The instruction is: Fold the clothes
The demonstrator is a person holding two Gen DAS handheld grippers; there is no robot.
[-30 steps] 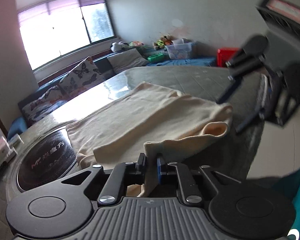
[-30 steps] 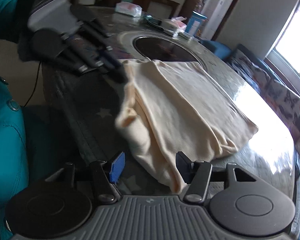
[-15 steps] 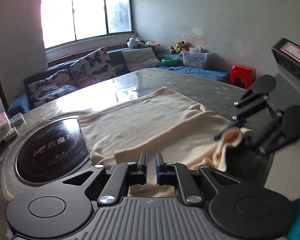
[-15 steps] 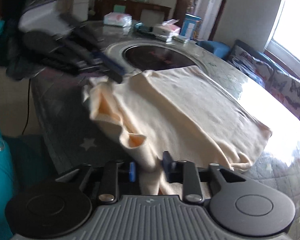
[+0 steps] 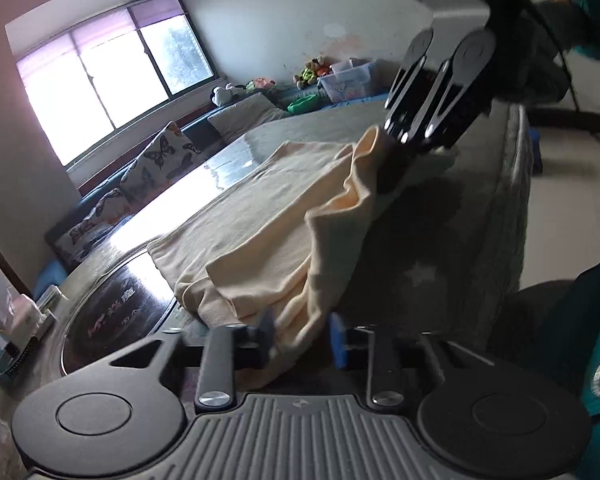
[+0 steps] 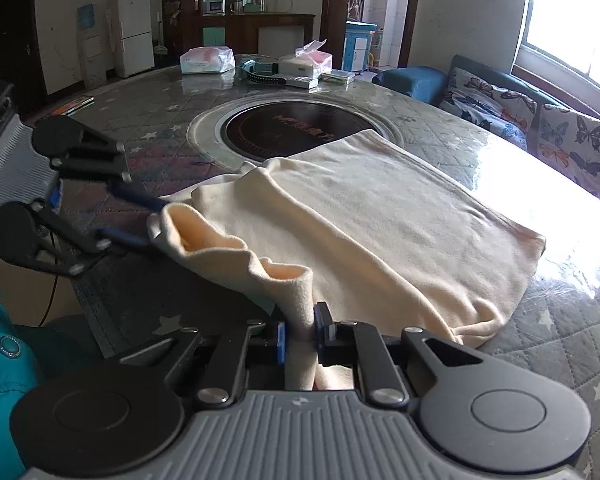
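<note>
Cream fabric is what we are working with: the garment (image 6: 380,208) is lying mostly flat on the round table (image 6: 540,320), just beside the dark inset hotplate (image 6: 296,132), with its near edge lifted off the surface. Our right gripper (image 6: 300,338) is pinching that edge tight between its blue pads, the cloth rising as a bunched ridge. Our left gripper (image 5: 302,334) is standing with its jaws apart around the other end of the same edge; the cloth is draping between them, but we are not clamping it there. For a clean fold we are wanting both ends held equally, so we are judging that the left needs a firm bite, then both travelling level and together, keeping the edge taut so no slack wrinkles get trapped underneath.
</note>
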